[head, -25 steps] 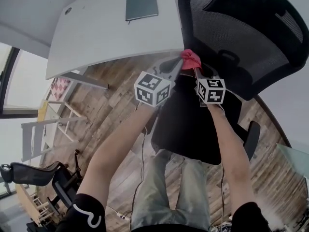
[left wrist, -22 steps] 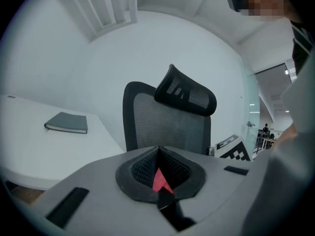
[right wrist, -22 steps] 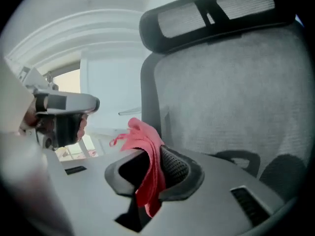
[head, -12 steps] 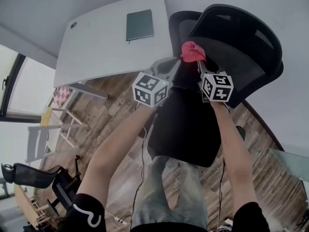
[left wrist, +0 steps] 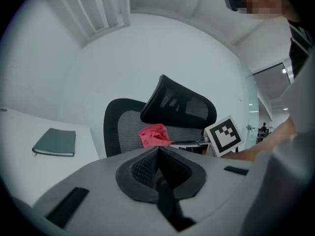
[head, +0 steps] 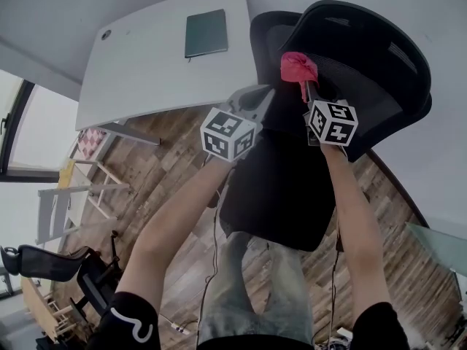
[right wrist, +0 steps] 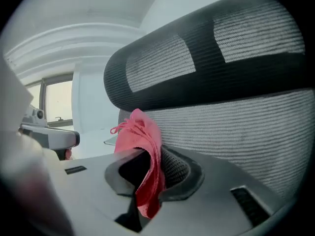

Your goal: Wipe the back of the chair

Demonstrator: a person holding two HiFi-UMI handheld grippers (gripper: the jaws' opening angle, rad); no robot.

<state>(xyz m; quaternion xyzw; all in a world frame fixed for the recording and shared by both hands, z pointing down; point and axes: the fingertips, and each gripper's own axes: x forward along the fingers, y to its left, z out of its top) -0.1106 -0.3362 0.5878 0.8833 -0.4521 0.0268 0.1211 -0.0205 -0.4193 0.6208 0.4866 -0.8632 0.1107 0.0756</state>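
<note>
Right tongs [head: 306, 92] clamp red cloth [head: 298, 68]. Cloth bunches against chair [head: 379, 64] back mesh, just under headrest; contact likely, not certain. Left tongs [head: 261, 97] are closed on nothing, beside the right, clear of chair. You seem mid-wipe at upper back; lower mesh probably left for you. Notebook [head: 206, 33] lies on bench [head: 146, 64].

The black mesh office chair [right wrist: 236, 82] runs off the right gripper view's top and right edges. The crumpled red cloth [right wrist: 140, 136] has its lower end buried between the right gripper's [right wrist: 147, 168] 2 jaws. In the head view, a second dark chair [head: 44, 261] is cut by the left edge
</note>
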